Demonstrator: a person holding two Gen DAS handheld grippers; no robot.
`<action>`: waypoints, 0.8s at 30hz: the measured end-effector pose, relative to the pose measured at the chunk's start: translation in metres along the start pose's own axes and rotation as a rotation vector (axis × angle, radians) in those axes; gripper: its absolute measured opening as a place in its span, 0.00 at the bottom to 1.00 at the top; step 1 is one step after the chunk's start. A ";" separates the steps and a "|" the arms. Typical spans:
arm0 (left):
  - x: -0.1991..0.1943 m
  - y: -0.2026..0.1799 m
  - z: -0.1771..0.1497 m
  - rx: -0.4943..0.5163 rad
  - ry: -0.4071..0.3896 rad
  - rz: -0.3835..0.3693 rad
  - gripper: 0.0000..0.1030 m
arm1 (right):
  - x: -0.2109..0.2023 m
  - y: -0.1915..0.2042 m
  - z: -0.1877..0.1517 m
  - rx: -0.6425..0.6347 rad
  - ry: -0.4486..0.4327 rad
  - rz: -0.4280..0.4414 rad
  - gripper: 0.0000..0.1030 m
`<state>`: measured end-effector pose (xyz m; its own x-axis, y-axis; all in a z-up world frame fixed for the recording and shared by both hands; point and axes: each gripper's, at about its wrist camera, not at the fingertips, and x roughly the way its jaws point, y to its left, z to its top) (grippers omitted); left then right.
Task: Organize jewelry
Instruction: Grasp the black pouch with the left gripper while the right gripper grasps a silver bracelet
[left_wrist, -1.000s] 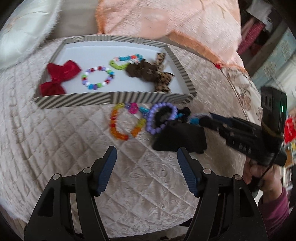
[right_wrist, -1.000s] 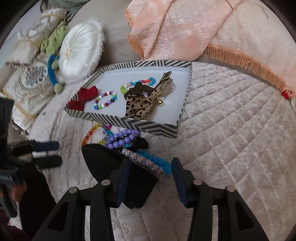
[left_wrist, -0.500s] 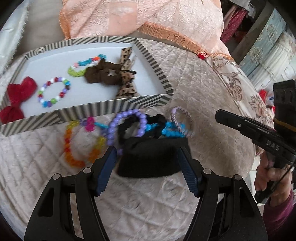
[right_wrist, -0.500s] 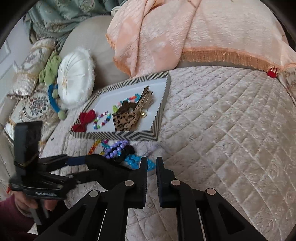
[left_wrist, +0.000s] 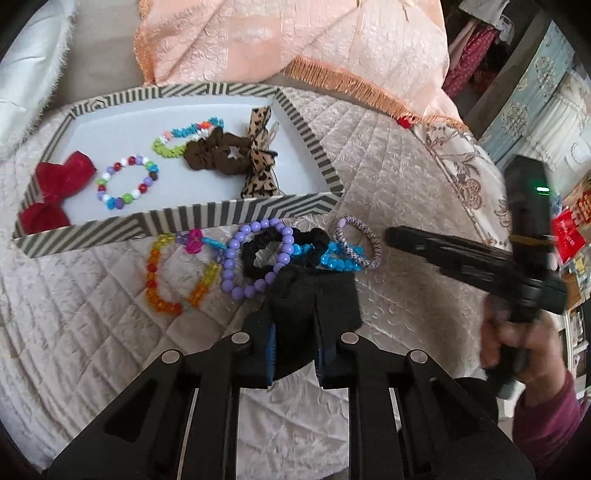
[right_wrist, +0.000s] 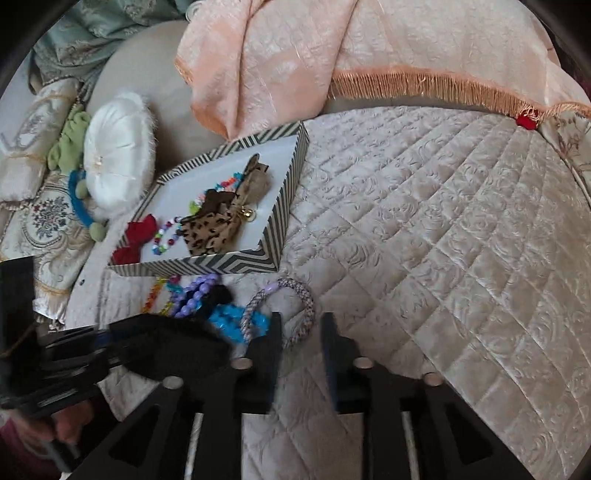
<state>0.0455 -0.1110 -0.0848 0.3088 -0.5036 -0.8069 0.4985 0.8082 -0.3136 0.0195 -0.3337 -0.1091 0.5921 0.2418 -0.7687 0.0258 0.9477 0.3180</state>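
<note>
My left gripper (left_wrist: 293, 332) is shut on a black cloth piece (left_wrist: 314, 299) lying on the quilt in front of the striped tray (left_wrist: 177, 218). The tray holds a red bow (left_wrist: 59, 184), a beaded bracelet (left_wrist: 127, 181), a brown scrunchie (left_wrist: 218, 157) and a leopard bow (left_wrist: 260, 158). Loose before the tray lie an orange bead bracelet (left_wrist: 166, 280), a purple bead bracelet (left_wrist: 251, 254), a black scrunchie (left_wrist: 284, 247), blue beads (left_wrist: 338, 260) and a lilac woven bracelet (right_wrist: 280, 314). My right gripper (right_wrist: 301, 332) is open a little, empty, just behind the woven bracelet.
A peach fringed blanket (right_wrist: 332, 48) lies behind the tray. A white round cushion (right_wrist: 118, 155) and embroidered pillows (right_wrist: 44, 218) sit to the left. The quilt (right_wrist: 443, 240) stretches to the right of the tray.
My left gripper moved forward and closed on the black cloth piece. My right gripper drew back from the pile, shut, then opened a little; the woven bracelet now lies on the quilt.
</note>
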 end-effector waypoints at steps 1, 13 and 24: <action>-0.005 0.001 -0.001 -0.002 -0.007 -0.002 0.14 | 0.006 0.001 0.002 -0.006 0.010 -0.006 0.26; -0.055 0.032 -0.006 -0.056 -0.077 0.023 0.14 | 0.009 0.003 0.000 -0.037 -0.006 -0.083 0.06; -0.079 0.047 -0.003 -0.069 -0.128 0.103 0.14 | -0.046 0.045 0.004 -0.103 -0.091 -0.016 0.06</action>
<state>0.0422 -0.0326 -0.0370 0.4582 -0.4478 -0.7678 0.4030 0.8746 -0.2696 -0.0037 -0.3035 -0.0571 0.6631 0.2107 -0.7183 -0.0442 0.9689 0.2433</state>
